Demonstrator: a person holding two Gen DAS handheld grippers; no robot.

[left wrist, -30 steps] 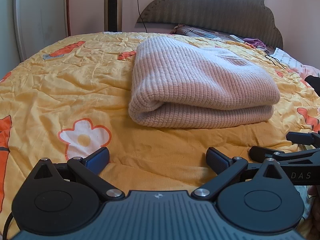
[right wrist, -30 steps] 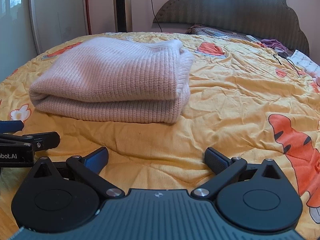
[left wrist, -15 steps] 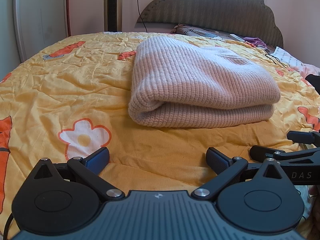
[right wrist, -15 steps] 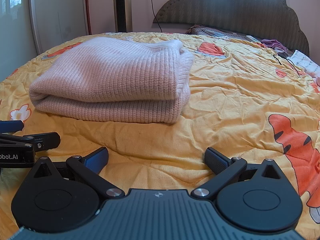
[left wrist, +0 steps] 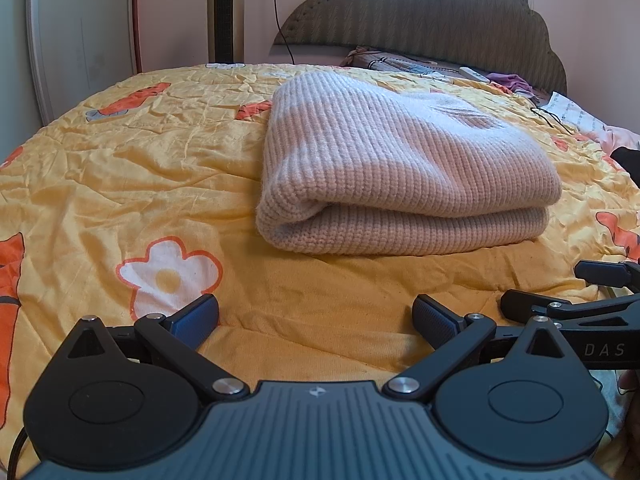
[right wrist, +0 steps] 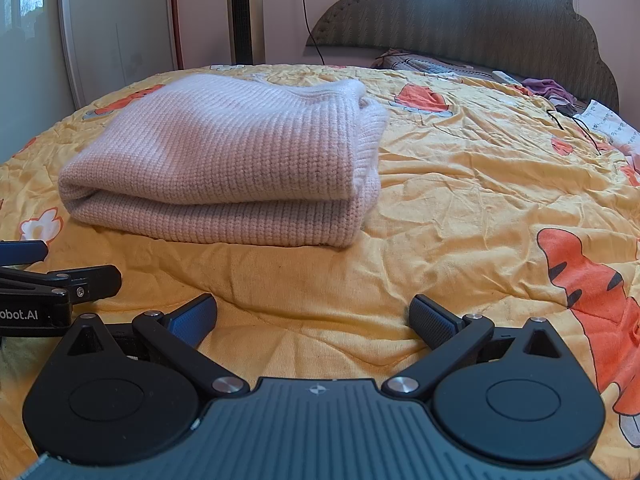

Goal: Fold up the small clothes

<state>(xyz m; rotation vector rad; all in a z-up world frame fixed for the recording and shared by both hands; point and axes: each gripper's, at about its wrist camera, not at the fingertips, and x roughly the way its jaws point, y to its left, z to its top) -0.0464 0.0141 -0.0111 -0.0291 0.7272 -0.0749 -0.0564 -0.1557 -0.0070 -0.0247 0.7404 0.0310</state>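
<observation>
A pale pink knit sweater (left wrist: 400,168) lies folded in a thick rectangle on the yellow bedspread (left wrist: 140,184). In the right wrist view the same sweater (right wrist: 240,160) sits to the upper left. My left gripper (left wrist: 316,318) is open, low over the bedspread, short of the sweater's near edge, with nothing between its fingers. My right gripper (right wrist: 314,316) is open too and holds nothing, just right of the sweater's near corner. Each gripper shows at the edge of the other's view: the right one (left wrist: 592,296), the left one (right wrist: 52,280).
The bedspread (right wrist: 480,184) is wrinkled, with orange tiger and white flower prints. A padded headboard (left wrist: 440,16) stands at the far end, with pillows, a purple cloth (right wrist: 550,88) and a black cable (right wrist: 576,128) near it. A tower fan (right wrist: 244,12) and white cabinet (right wrist: 116,28) stand behind.
Both grippers have held nearly still. The sweater has not moved.
</observation>
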